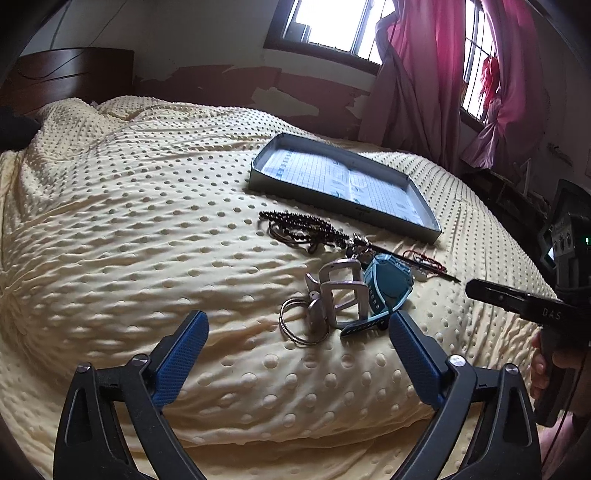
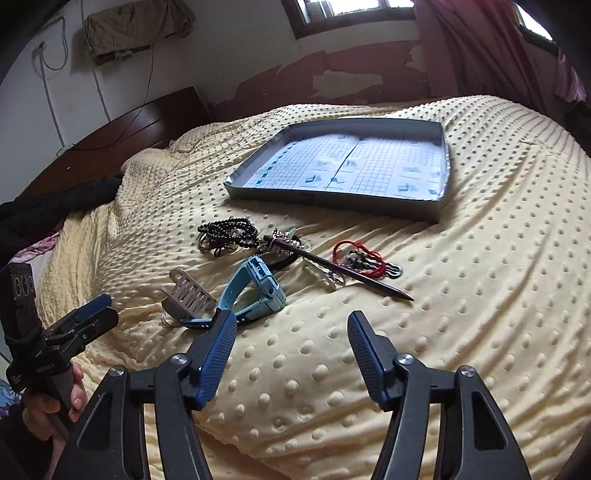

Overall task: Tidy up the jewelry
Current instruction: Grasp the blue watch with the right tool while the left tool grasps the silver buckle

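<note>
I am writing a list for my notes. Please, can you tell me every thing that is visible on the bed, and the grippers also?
tray: 1, grey, grid paper inside, far side of the bed
bead necklace: 1, black, near the tray's left corner
hair stick: 1, dark, lies over the red cord
cord bracelet: 1, red, right of the pile
watch: 1, light blue, middle
metal buckles: 2, silver, left of the watch
key rings: silver, beside the buckles
blanket: 1, pale yellow, dotted
left gripper: open, empty
right gripper: open, empty

Daylight enters through the blown-out window [image 1: 334,22], leaving the yellow blanket [image 1: 129,221] softly lit with shallow shadows. Fisheye distortion bends both views, corners go black, and the tray [image 2: 343,166] looks slightly blurred.
</note>
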Tool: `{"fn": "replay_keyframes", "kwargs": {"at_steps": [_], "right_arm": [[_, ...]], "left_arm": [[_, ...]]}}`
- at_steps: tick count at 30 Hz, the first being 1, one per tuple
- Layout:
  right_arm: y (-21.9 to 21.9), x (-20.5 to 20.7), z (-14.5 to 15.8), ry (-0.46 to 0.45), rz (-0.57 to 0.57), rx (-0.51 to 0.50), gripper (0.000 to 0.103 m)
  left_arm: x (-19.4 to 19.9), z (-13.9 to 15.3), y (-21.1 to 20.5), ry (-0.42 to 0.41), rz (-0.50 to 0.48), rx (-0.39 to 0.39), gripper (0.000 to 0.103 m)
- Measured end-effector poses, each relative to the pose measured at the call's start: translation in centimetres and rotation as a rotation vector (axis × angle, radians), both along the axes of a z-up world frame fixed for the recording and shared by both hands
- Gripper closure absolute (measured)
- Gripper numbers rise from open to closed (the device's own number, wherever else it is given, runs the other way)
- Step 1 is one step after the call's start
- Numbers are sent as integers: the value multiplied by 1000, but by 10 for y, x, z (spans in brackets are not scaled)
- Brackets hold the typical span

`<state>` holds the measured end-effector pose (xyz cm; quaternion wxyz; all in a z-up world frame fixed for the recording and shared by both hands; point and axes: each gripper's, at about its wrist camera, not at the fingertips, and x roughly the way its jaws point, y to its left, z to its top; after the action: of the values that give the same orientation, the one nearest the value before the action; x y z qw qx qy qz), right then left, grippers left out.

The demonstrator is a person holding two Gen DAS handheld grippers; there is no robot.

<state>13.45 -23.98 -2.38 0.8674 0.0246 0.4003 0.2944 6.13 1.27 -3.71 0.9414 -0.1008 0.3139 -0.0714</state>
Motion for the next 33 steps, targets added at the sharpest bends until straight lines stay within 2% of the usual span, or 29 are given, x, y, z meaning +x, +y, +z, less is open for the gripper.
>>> {"fn": "replay_keyframes", "kwargs": {"at_steps": [4, 8, 14, 17, 18, 19, 21, 23, 26, 32, 33], "right_arm": [[12, 9, -5, -17, 42, -16, 48], [20, 19, -10, -24, 63, -24, 55], [29, 30, -18, -16, 98, -25, 64], [34, 32, -20, -6, 119, -10, 64], [36, 34, -21, -6, 129, -8, 64], [38, 34, -21, -8, 134, -10, 64], [42, 37, -23, -7, 140, -12, 64], [44, 39, -25, -5, 143, -20, 64], [50, 45, -29, 4, 145, -30, 66], [56, 52, -38, 27, 148, -46, 66], [57, 53, -39, 28, 149, -50, 66]], "left_arm": [[11, -5, -3, 0, -24, 18, 16], [25, -4, -6, -13, -69, 26, 16], [42, -12, -6, 23, -92, -53, 16], [46, -14, -10, 37, -106, -59, 16], [47, -15, -12, 42, -112, -58, 17], [49, -17, -13, 47, -116, -56, 26], [52, -20, -16, 66, -128, -54, 37], [56, -24, -18, 79, -134, -54, 38], [58, -25, -20, 77, -141, -54, 47], [63, -27, -21, 73, -133, -56, 47], [64, -27, -22, 76, -132, -58, 50]]}}
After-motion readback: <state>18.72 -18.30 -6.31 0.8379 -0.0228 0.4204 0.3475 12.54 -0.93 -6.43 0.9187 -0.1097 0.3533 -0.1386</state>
